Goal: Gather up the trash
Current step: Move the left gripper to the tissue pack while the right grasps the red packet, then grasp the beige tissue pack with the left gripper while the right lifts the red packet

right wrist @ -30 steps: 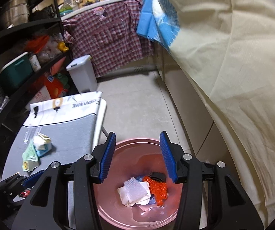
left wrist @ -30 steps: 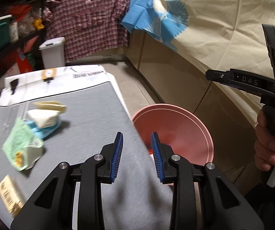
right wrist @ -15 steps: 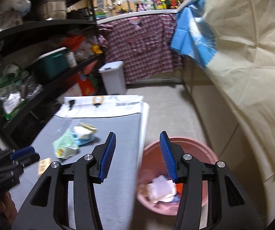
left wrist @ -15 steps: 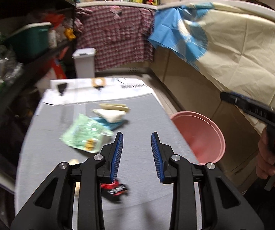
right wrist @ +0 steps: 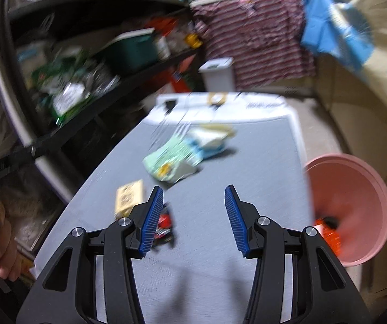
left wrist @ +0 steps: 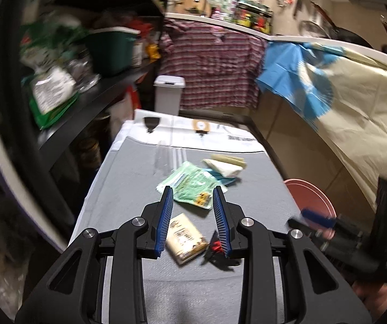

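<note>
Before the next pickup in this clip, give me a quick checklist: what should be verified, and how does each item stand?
1. Left gripper empty, jaws apart: ok.
2. Right gripper empty, jaws apart: ok.
3. Trash within view on the grey table: ok. The tan packet, red-and-black wrapper, green packet and white paper wad all lie there.
4. Pink bin open beside the table's right edge: ok.
5. Nearest target free to grasp: ok; the tan packet lies flat, apart from the green one.
6. Wrapper's exact shape: cannot tell, blurred in both views.
</note>
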A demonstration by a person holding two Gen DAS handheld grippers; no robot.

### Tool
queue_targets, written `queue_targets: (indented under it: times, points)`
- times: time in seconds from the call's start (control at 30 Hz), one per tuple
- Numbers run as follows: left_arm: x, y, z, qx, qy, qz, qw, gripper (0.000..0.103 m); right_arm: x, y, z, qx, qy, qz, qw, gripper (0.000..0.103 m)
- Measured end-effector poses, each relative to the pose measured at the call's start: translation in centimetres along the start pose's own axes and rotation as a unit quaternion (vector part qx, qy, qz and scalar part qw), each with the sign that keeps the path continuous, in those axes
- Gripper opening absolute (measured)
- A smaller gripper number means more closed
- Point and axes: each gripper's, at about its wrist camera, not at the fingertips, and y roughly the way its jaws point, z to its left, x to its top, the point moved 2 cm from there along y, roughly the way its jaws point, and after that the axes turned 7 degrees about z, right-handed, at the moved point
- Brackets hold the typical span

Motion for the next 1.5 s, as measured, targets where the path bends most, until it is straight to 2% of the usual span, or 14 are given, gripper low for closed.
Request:
queue_targets:
  times: [0.17, 0.27, 0.57, 0.67, 0.73, 0.9, 1.03, 1.23, 1.37, 1.5]
  points:
    - [-0.7, 0.1, 0.7, 0.013, 0.009, -0.006, 0.9998, 0.031, -1.4, 3.4, 2.1, 0.002, -0.016, 0.033, 0.999, 0.050]
    - [-1.3, 0.7, 1.5, 0.016, 0.004, 0.001, 0.9999, 0.031, -1.8, 5.0, 2.6, -0.001, -0.019, 0.049, 0.999, 0.056]
    - [-1.8, 2.6, 2.8, 0.015, -0.011, 0.018, 0.9997, 0.031, -2.7, 8.7, 2.6, -0.002, -0.018, 0.107, 0.994, 0.056]
    - [-2.2, 3.5, 2.9, 0.010, -0.020, 0.030, 0.9993, 0.032, -2.8, 9.0, 2.7, -0.003, -0.024, 0.113, 0.993, 0.055]
    - [-2.6, 4.4, 2.9, 0.008, -0.027, 0.042, 0.9987, 0.036, -2.8, 9.1, 2.6, -0.005, -0.024, 0.115, 0.993, 0.046]
    - [-3.3, 6.2, 2.7, 0.014, -0.035, 0.060, 0.9974, 0.041, -2.6, 8.8, 2.3, 0.002, -0.017, 0.113, 0.993, 0.038]
    - [-3.9, 7.7, 2.1, 0.020, -0.032, 0.074, 0.9966, 0.048, -2.3, 8.4, 1.6, -0.010, -0.002, 0.106, 0.994, 0.037]
    - [-5.0, 10.1, 1.3, 0.028, -0.033, 0.103, 0.9937, 0.057, -1.6, 7.4, -0.4, -0.055, 0.036, 0.086, 0.994, 0.037]
    - [-5.8, 12.1, 0.7, 0.036, -0.039, 0.134, 0.9895, 0.059, -1.6, 7.4, -2.4, -0.072, 0.073, 0.090, 0.991, 0.038]
    - [-6.2, 13.1, 0.0, 0.039, -0.033, 0.141, 0.9887, 0.066, -1.6, 8.0, -3.3, -0.071, 0.086, 0.100, 0.989, 0.045]
